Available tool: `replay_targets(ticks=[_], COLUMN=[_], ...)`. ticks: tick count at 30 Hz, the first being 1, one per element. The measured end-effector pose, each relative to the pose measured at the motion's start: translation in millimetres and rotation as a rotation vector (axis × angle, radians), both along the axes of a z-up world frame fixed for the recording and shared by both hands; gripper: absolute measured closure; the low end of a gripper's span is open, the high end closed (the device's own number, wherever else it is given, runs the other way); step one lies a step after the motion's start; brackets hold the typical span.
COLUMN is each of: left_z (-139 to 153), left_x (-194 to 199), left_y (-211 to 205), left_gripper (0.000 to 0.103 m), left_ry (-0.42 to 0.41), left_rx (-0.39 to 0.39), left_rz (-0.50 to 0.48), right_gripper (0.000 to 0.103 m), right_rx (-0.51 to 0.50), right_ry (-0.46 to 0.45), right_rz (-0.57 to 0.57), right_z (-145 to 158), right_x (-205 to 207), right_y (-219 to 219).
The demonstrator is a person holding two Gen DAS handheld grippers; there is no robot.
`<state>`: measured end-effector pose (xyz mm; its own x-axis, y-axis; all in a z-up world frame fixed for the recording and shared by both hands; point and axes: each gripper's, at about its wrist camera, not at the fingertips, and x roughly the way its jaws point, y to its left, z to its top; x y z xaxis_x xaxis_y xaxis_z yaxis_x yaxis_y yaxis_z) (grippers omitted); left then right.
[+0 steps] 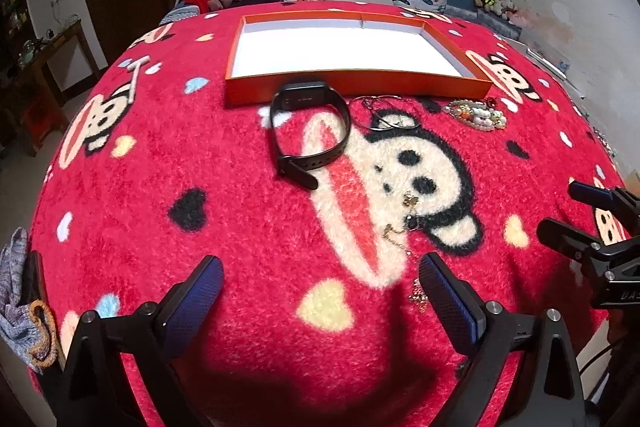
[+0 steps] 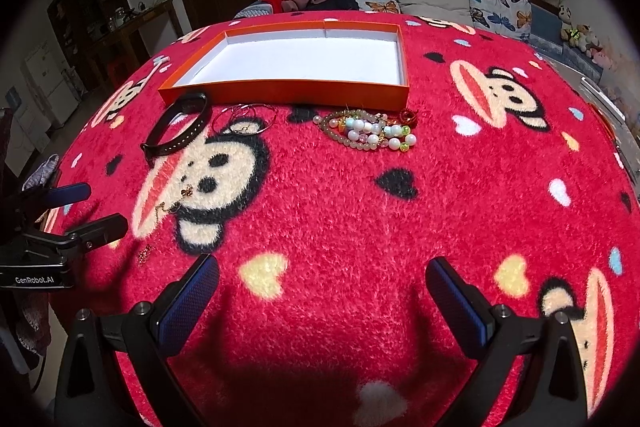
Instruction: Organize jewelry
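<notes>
- The left tool (image 1: 320, 291) hovers low over the red monkey-print blanket (image 1: 200, 167), its blue-padded fingers wide apart and holding nothing. The right tool (image 2: 322, 291) is the same: spread, empty, just off the blanket's near edge.
- Nearest the left tool, just beside its right finger, a fine gold chain (image 1: 400, 239) trails across the plush with small charms along it. It looks feather-light and limp, and likely to snag in the pile. I would pinch it at a charm, not along the thread-thin links. I count one chain for certain; whether the far charm belongs to it I cannot tell.
- Farther out lies one black watch (image 1: 310, 131), its strap buckled into a loop. The band looks like flexible rubber and should grip well; the strap's side, standing clear of the blanket, is the place to take it.
- Right of the watch are thin wire bangles (image 2: 246, 119), overlapping. They look stiff, light and slippery; several, too tangled to count.
- Farther right sits a heap of beaded bracelets (image 2: 370, 133), pearl and coloured beads. They will be lumpy, roll, and probably stretch; several strands, number unclear.
- Beyond them all, one shallow orange tray (image 1: 356, 87) with a white floor, empty, touching the watch's far end.
</notes>
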<state>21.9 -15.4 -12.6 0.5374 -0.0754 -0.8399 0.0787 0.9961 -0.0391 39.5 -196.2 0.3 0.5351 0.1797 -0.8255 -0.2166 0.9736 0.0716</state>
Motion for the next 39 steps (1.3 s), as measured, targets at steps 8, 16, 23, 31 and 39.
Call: replay_targets(ticks=[8, 16, 23, 31, 39], left_z=[-2, -1, 0, 1, 6], left_x=[11, 13, 14, 16, 18], left_y=[-9, -9, -8, -9, -19], left_gripper=[0.0, 0.0, 0.001, 0.008, 0.017], left_ry=[0.009, 0.005, 0.006, 0.009, -0.007], left_rx=[-0.003, -0.005, -0.01, -0.013, -0.031], left_rz=[-0.018, -0.02, -0.016, -0.033, -0.075], right_gripper=[0.0, 0.0, 0.0, 0.0, 0.0], right_rx=[0.009, 0.013, 0.012, 0.014, 0.02], right_ry=[0.01, 0.01, 0.009, 0.007, 0.007], right_rz=[-0.009, -0.009, -0.005, 0.003, 0.006], right_z=[-3, -2, -1, -1, -1], right_x=[2, 5, 8, 10, 12], right_y=[-4, -4, -3, -3, -3])
